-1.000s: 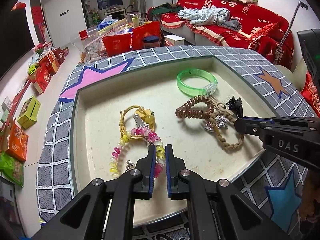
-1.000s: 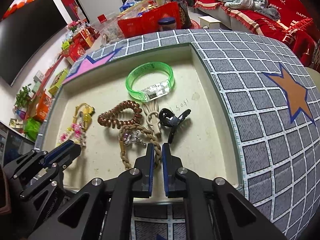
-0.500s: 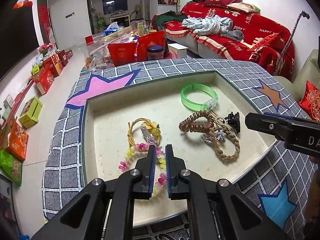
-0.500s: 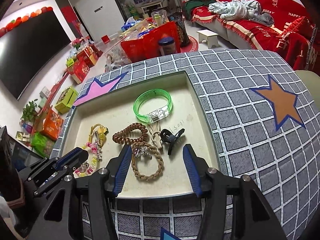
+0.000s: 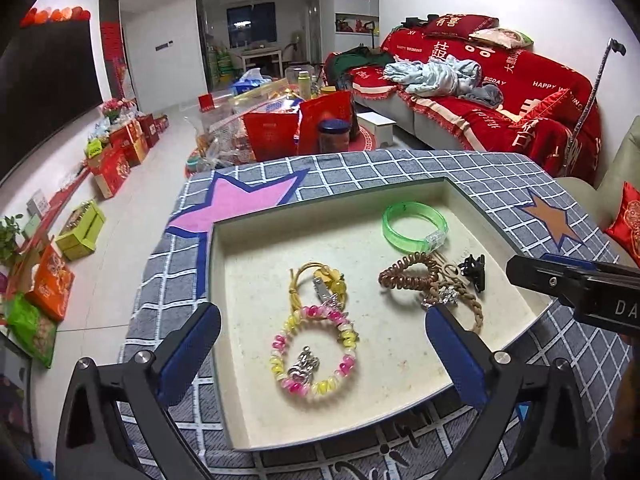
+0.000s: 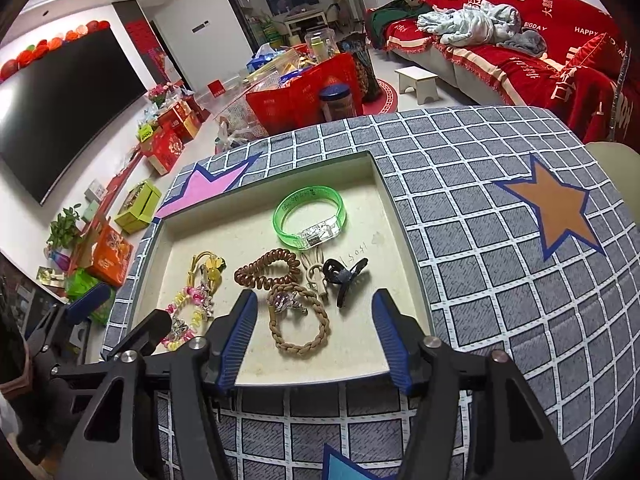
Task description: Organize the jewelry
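Two tangled clusters of jewelry lie in the shallow tray (image 5: pixel 240 420), and the tangling is the main hazard. On the left, the pink-and-yellow bead bracelet (image 5: pixel 314 350) overlaps the yellow cord loop (image 5: pixel 298 280) and a small silver charm (image 5: pixel 305 362) rests inside its ring; a grab at the beads would likely drag the cord or flick the charm away. On the right, the braided brown band (image 6: pixel 300 322) touches the brown coil hair tie (image 6: pixel 267 269), a sparkly clip (image 6: pixel 285 300) sits on the braid, and the black claw clip (image 6: pixel 344 276) lies just beside them, so one pinch there could lift several pieces at once. The green bangle (image 6: pixel 310 216) lies apart at the far side and looks the safest pick, though its smooth curved plastic may slip from flat pads.

Both grippers hover over the near edge of the tray, touching nothing. The left gripper (image 5: pixel 320 344) has its jaws just sprung wide, framing the bead bracelet from above. The right gripper (image 6: pixel 314 332) has also just been opening, less wide, with the braided band below its gap and nothing held.
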`<state>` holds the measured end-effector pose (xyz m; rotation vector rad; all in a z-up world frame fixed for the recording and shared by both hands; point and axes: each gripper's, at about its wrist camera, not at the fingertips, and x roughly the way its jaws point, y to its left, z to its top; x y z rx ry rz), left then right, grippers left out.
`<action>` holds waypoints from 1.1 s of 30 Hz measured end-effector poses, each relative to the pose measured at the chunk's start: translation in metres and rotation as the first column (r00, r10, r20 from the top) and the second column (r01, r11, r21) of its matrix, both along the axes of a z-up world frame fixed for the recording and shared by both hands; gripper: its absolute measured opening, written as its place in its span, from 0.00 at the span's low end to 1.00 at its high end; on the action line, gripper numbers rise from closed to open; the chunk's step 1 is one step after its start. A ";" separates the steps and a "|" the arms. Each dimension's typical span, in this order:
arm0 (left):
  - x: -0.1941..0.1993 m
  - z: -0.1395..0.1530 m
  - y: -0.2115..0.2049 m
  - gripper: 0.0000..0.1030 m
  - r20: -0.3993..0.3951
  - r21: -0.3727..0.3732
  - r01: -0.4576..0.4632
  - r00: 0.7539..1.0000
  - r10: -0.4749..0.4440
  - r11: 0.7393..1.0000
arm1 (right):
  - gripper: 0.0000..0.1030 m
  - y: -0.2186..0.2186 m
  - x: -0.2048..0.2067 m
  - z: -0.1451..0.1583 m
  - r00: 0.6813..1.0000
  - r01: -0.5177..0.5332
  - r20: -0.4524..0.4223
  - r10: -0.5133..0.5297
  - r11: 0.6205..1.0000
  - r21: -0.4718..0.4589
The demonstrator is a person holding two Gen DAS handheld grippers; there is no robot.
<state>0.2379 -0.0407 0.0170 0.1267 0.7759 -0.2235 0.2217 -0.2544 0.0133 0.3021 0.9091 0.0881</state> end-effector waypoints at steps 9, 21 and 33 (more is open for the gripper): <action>-0.036 -0.003 0.013 1.00 0.004 -0.011 -0.072 0.997 0.072 0.997 | 0.88 0.005 -0.029 -0.001 0.999 -0.002 0.054 0.005 0.999 -0.041; -0.082 -0.015 0.031 1.00 0.013 -0.048 -0.197 0.980 0.198 0.979 | 1.00 0.016 -0.071 -0.004 0.980 0.005 0.195 0.023 0.990 -0.140; -0.099 -0.014 0.029 1.00 0.043 -0.040 -0.215 0.975 0.216 0.976 | 1.00 0.022 -0.081 -0.010 0.976 -0.014 0.211 0.055 0.981 -0.193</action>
